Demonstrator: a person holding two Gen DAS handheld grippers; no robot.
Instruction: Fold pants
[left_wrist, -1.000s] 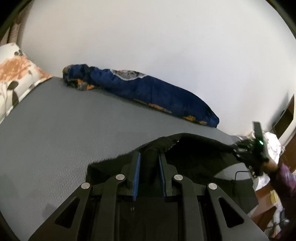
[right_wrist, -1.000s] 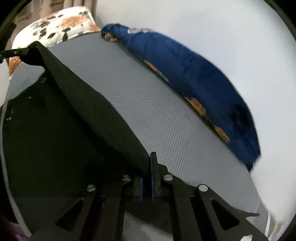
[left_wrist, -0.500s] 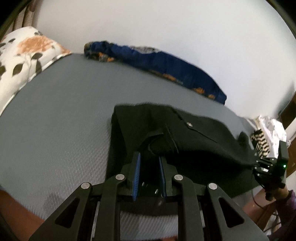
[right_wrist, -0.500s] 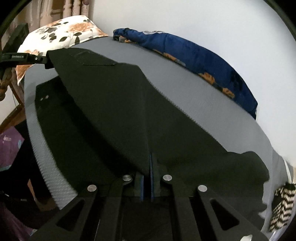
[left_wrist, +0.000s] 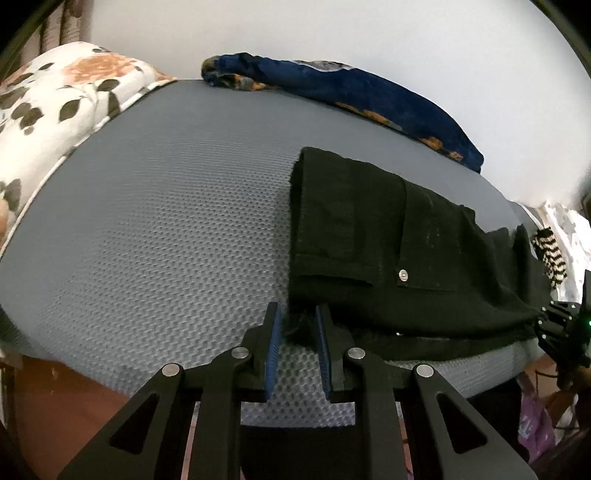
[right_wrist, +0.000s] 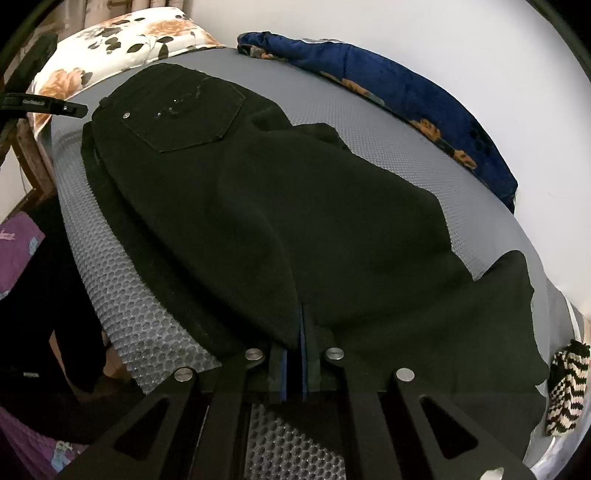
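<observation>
Black pants (left_wrist: 369, 229) lie doubled over on the grey mattress (left_wrist: 166, 221), with the back pocket and a rivet facing up. My left gripper (left_wrist: 297, 314) is shut on the near waistband corner, low over the mattress. In the right wrist view the pants (right_wrist: 295, 192) spread away from me, and my right gripper (right_wrist: 300, 332) is shut on a fold of the leg fabric at the near edge. The other gripper shows in each view: the right gripper (left_wrist: 561, 325) at the far right, the left gripper (right_wrist: 55, 105) at the far left.
A rolled blue blanket (left_wrist: 351, 85) runs along the white wall behind the mattress. A floral pillow (left_wrist: 55, 99) sits at the left end. A black-and-white striped cloth (right_wrist: 565, 384) lies by the right end. Purple cloth (right_wrist: 18, 251) hangs below the mattress's near edge.
Both grippers came down and toward me with the pants. The fabric, lifted and taut between them a second ago, now lies folded over itself on the mattress.
</observation>
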